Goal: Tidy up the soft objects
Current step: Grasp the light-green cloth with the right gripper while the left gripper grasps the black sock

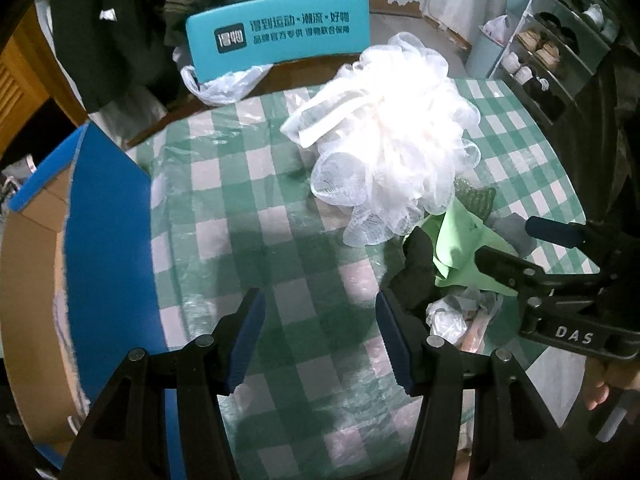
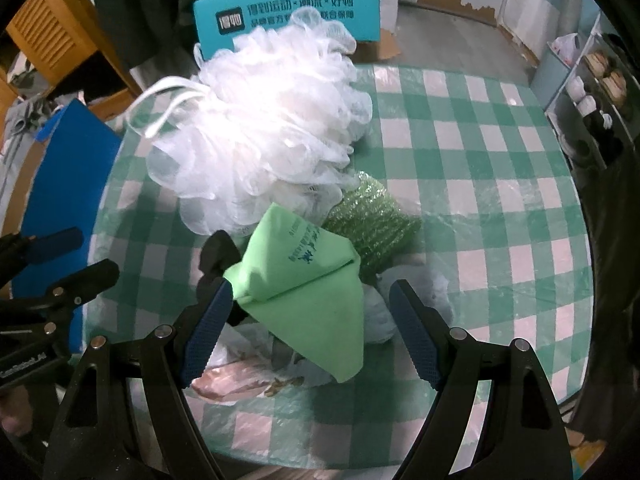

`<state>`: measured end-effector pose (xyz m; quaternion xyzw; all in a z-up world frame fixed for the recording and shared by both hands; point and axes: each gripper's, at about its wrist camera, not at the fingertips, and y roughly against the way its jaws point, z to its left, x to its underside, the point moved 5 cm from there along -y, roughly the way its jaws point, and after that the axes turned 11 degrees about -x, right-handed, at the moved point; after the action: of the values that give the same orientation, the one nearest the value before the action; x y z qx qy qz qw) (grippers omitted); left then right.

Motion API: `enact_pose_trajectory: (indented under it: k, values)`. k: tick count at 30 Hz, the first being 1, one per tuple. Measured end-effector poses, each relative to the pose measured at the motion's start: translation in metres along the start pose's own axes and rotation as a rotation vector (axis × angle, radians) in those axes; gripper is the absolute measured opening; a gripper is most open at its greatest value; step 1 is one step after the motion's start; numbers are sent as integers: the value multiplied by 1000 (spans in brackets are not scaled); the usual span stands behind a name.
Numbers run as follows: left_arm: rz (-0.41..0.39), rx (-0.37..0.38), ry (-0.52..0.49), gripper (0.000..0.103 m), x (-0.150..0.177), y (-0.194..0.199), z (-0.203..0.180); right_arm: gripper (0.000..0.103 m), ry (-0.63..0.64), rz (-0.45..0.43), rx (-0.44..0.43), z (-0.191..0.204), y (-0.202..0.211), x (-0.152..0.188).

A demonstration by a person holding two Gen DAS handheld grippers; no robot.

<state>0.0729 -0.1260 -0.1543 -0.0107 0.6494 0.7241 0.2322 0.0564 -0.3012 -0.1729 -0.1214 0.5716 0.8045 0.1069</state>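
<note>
Fingers of both grippers apart and empty: right gripper [image 2: 310, 332] over green cloth [image 2: 308, 280], lower centre, probably its pick; left gripper [image 1: 320, 344] over bare bench [image 1: 224, 216].

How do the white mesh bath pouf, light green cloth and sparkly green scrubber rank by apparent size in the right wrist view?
1. White mesh bath pouf, clearly largest.
2. Light green cloth, nearer the camera, so somewhat flattered.
3. Sparkly green scrubber, partly hidden beneath both.
</note>
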Motion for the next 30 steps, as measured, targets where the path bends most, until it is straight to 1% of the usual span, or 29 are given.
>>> enact_pose_trajectory:
  k: [3, 5, 10, 14, 16, 17, 18, 19, 20, 21, 22, 24, 27, 30]
  values:
    - [12, 16, 0, 59, 0, -6, -3, 81, 4, 18, -1, 0, -8, 1]
    - [18, 22, 0, 64, 0, -10, -4, 81, 11, 31, 2, 0, -13, 3]
    - [38, 45, 1, 64, 1, -18, -8, 81, 20, 57, 13, -3, -23, 7]
    - [51, 57, -13, 70, 3, -23, -15, 81, 29, 78, 33, -8, -30, 13]
    - [50, 62, -21, 71, 3, -23, -18, 79, 37, 89, 40, -11, -33, 16]
    - [50, 65, -28, 74, 3, -24, -20, 71, 39, 93, 41, -11, -33, 17]
    - [49, 66, -35, 75, 3, -24, -22, 60, 41, 101, 42, -13, -34, 19]
    - [47, 67, -41, 76, 3, -24, -24, 53, 40, 116, 39, -14, -36, 23]
    - [45, 65, -49, 76, 3, -24, -27, 40, 38, 126, 36, -16, -36, 25]
    - [48, 63, -55, 76, 3, -25, -28, 32, 35, 130, 29, -17, -35, 27]
    - [51, 64, -59, 76, 4, -25, -30, 29, 32, 128, 24, -18, -34, 28]
    - [58, 72, -64, 76, 5, -26, -33, 15, 30, 115, 21, -20, -28, 30]
    - [64, 81, -68, 79, 6, -26, -39, 9, 10, 97, 15, -29, -17, 30]
    - [65, 82, -84, 79, 6, -27, -45, 8, -8, 90, 4, -34, -8, 33]
